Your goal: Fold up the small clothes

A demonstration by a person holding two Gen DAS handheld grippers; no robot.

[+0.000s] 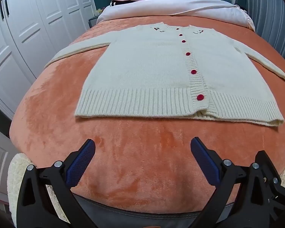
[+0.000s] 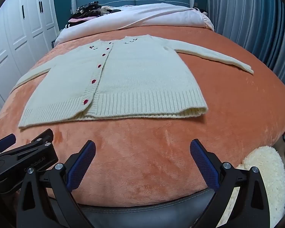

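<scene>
1. Two grippers hover side by side over the near edge of the bed. The left gripper [image 1: 142, 152] and the right gripper [image 2: 142, 152] both have their blue-padded fingers [image 1: 83, 161] spread wide, holding nothing and touching nothing.

2. The cream cardigan [image 1: 161, 70] lies flat and face up on the orange blanket [image 1: 132, 152], buttoned with red buttons [image 1: 200, 97], its ribbed hem [image 2: 142, 102] towards the grippers and the collar at the far side. Both sleeves are spread outward; the right sleeve [image 2: 214, 57] runs out towards the curtain side, and the left sleeve [image 1: 79, 50] lies along the wardrobe side.

3. Judgement: folding has not begun. The garment is laid out and ready, so the step in hand is the reach for a first grasp.

4. To do it well, each gripper would best take one sleeve near the cuff or shoulder, pinching only the knit and not the plush blanket beneath, which looks soft enough to snag.

5. The hem's right corner [image 2: 197, 112] sits slightly lifted with the under layer showing. Smoothing it first should give a squarer fold.

6. The knit looks thick and limp, so lifting it low and laying it over slowly should stop the body dragging off line.

7. A pile of dark clothes [image 2: 87, 11] lies well apart at the headboard end.
</scene>
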